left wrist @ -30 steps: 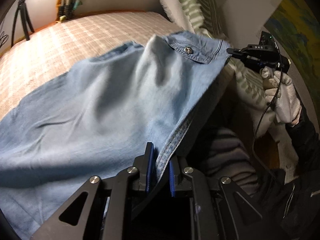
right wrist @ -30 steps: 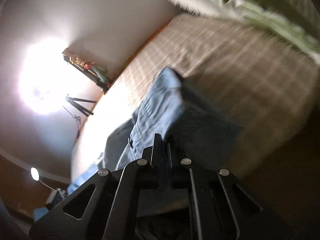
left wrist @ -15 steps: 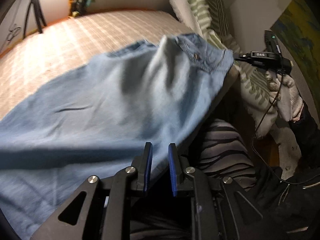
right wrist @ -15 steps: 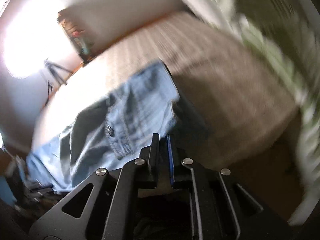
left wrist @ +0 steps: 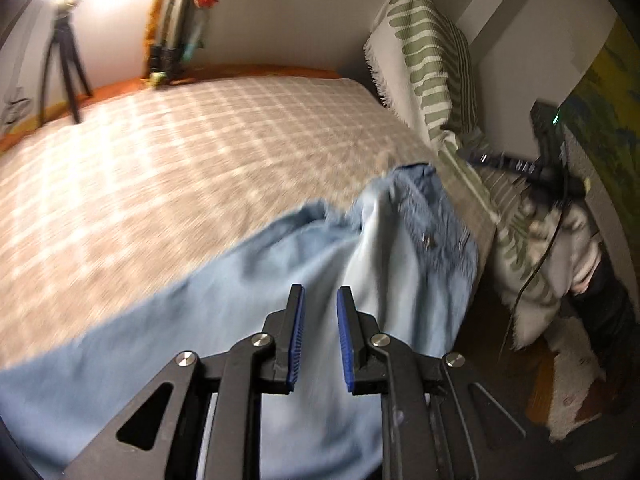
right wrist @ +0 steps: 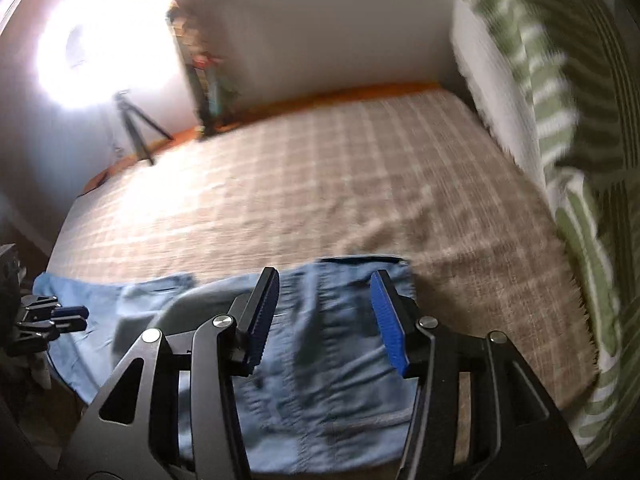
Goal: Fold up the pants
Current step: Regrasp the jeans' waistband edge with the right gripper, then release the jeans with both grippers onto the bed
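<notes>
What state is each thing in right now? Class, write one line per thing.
Left gripper: open, holding nothing.
Right gripper: open wide, holding nothing.
Pants: lying rumpled on the bed, released.
Bed: covered with a checked spread.
Pillow: propped upright at the bed's end.

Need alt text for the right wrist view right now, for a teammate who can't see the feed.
The right gripper hangs open and empty over light blue pants lying on a beige checked bedspread. The left gripper shows at the left edge, beside the pants. A green-striped pillow stands at the right; the image is motion-blurred.
</notes>
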Demonstrator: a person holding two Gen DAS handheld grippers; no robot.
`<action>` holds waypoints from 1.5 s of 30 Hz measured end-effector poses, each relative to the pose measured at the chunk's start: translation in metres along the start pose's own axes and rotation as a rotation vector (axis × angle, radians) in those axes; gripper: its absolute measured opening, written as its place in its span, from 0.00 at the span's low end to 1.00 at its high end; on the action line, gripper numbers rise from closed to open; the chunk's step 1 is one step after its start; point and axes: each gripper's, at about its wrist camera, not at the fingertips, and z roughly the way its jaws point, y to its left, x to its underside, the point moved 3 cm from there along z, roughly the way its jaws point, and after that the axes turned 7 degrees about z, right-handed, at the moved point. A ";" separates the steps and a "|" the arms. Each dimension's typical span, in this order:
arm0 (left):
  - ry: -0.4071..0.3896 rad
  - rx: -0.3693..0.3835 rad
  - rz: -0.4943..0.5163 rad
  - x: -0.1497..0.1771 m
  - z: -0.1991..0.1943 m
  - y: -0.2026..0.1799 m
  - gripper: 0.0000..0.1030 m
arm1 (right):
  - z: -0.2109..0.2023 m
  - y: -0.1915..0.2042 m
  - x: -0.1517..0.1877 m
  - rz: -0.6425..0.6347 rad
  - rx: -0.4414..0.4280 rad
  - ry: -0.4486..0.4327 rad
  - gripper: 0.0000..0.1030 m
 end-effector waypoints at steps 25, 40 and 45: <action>0.102 0.093 -0.073 -0.057 0.130 0.000 0.16 | 0.093 -0.071 0.004 0.164 -0.307 0.138 0.48; 0.024 0.072 -0.064 -0.069 0.107 0.007 0.05 | 0.021 -0.072 0.018 0.157 -0.291 0.006 0.24; 0.072 -0.001 -0.049 -0.068 0.110 0.008 0.05 | 0.030 -0.088 0.035 0.195 -0.142 0.063 0.21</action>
